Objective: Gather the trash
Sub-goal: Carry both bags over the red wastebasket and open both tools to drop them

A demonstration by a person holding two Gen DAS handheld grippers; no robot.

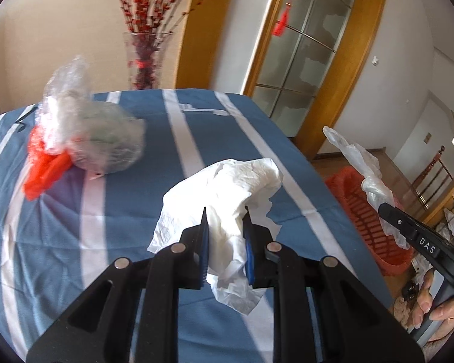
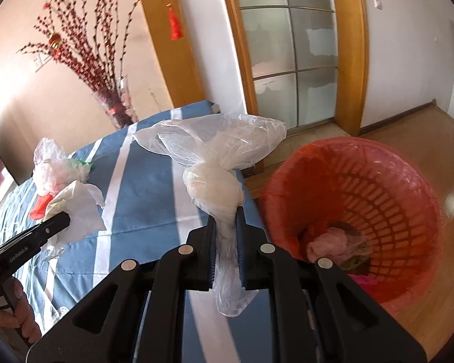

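The left gripper [image 1: 225, 211] is clamping its fingers on a crumpled tissue [image 1: 224, 187]; the right gripper [image 2: 226, 211] is pinching a knotted plastic bag [image 2: 215, 163], both above the striped surface [image 1: 121, 217]. Next, each should probably be released over the red basket [image 2: 408, 181] on the floor.

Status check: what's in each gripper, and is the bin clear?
Left gripper shut on white tissue. Right gripper shut on clear plastic bag. Red basket open, nothing blocking. Bagged trash remains on table.

Your red basket [image 1: 375, 211] is half hidden behind the table edge [image 1: 324, 181] in the left wrist view. The clear bundle [image 1: 87, 133] is blurred; you can't tell its contents.
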